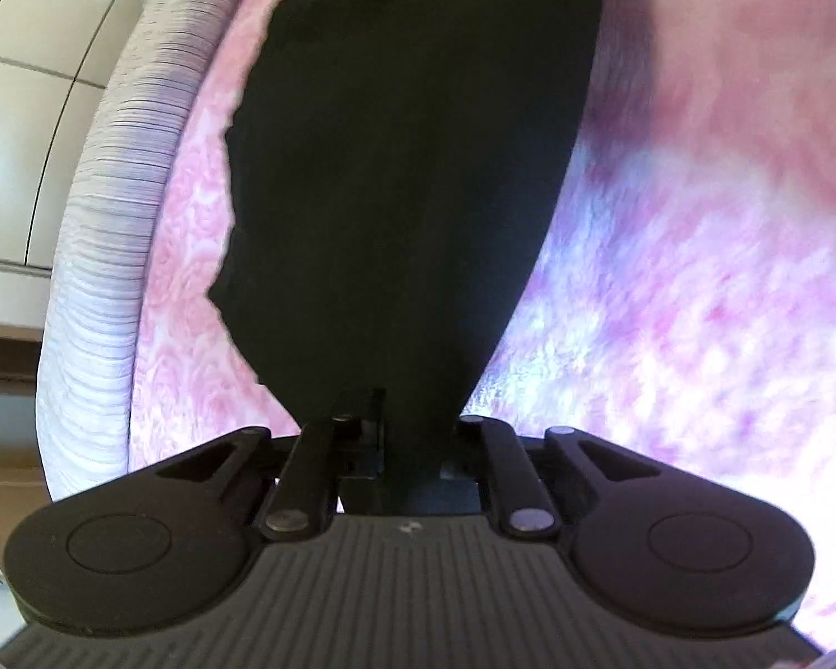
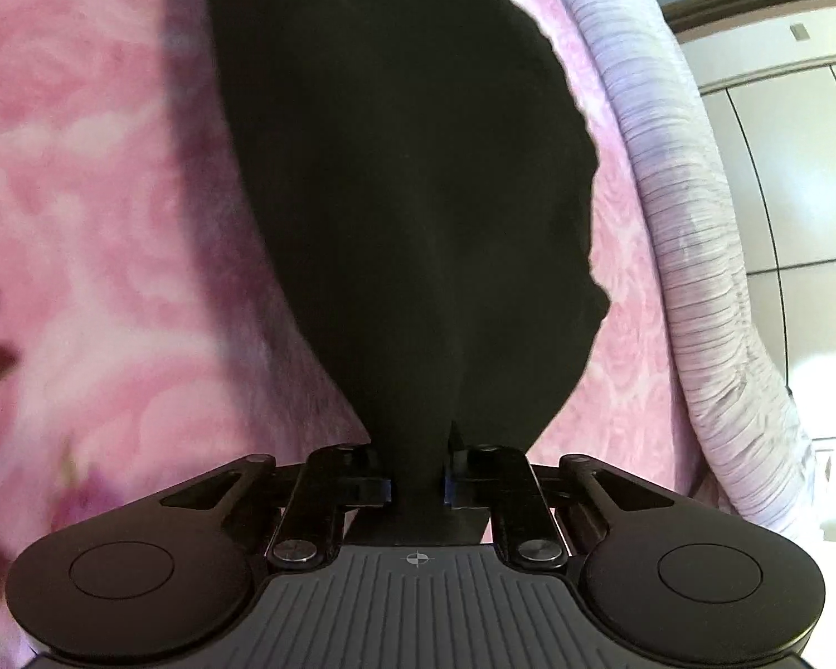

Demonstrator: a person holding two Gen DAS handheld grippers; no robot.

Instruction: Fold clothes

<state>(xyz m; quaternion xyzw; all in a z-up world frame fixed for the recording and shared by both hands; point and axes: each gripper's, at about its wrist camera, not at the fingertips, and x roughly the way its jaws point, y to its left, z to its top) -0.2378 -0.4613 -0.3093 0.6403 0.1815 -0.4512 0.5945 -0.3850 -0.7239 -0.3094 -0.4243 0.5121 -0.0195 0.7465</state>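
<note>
A black garment (image 1: pixel 407 178) hangs stretched away from my left gripper (image 1: pixel 412 446), which is shut on a bunched edge of it. The same black garment (image 2: pixel 407 195) fills the middle of the right wrist view, and my right gripper (image 2: pixel 418 488) is shut on another bunched part of it. The cloth hangs above a pink flowered blanket (image 1: pixel 189 279), which also shows in the right wrist view (image 2: pixel 100 212). The fingertips of both grippers are hidden in the cloth.
The blanket covers a bed with a white ribbed mattress edge (image 1: pixel 100 279), also seen in the right wrist view (image 2: pixel 691 223). Beyond it is a pale tiled floor (image 2: pixel 797 178) and light furniture (image 1: pixel 5 290).
</note>
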